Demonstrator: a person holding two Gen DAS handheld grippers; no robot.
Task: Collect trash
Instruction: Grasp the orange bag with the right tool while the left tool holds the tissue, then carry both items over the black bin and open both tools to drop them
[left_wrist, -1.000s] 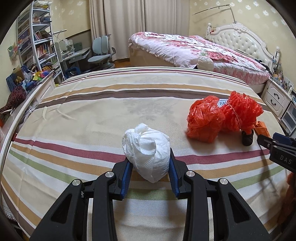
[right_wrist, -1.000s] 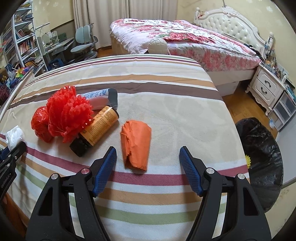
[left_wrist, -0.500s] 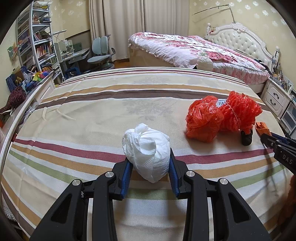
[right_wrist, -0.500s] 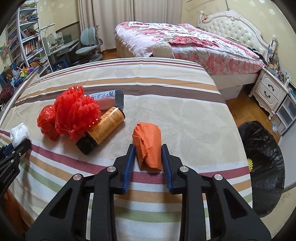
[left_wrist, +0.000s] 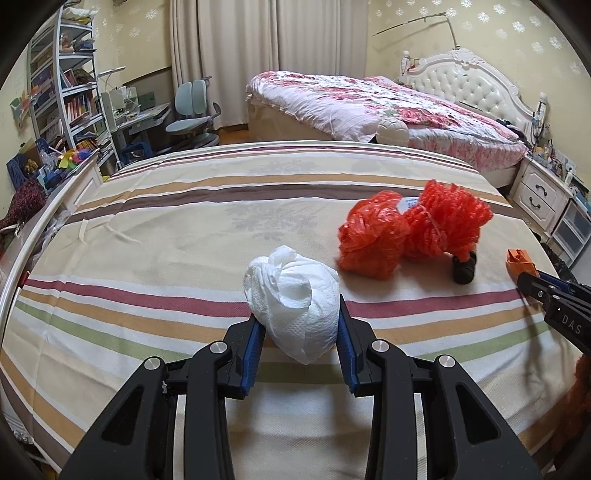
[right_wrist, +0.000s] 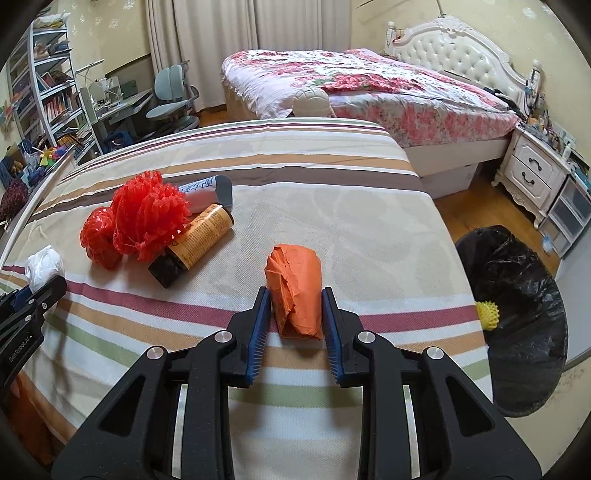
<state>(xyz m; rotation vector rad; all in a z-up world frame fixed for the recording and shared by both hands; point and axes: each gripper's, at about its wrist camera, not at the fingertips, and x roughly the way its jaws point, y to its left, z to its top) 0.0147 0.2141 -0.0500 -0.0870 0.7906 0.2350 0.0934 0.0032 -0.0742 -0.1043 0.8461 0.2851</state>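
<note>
- Right gripper has just snapped its jaws in: a second ago they stood wide either side of the orange wad, now both blue pads press its flanks, clamped on it.
- The wad looks barely clear of the striped bed, if at all; I can't tell for sure.
- Left gripper is unchanged, pinched on the white tissue ball as it was a second back.
- So both hands are loaded: two pieces of trash secured.
- The bin, black-lined, sits on the floor just off the bed's right edge, a yellow ball inside it.
- Next call, I'd say: carry the wad right to the bin, tissue after.
- Waiting on the bed: red mesh, red bag, bottle, tube, bunched touching.
</note>
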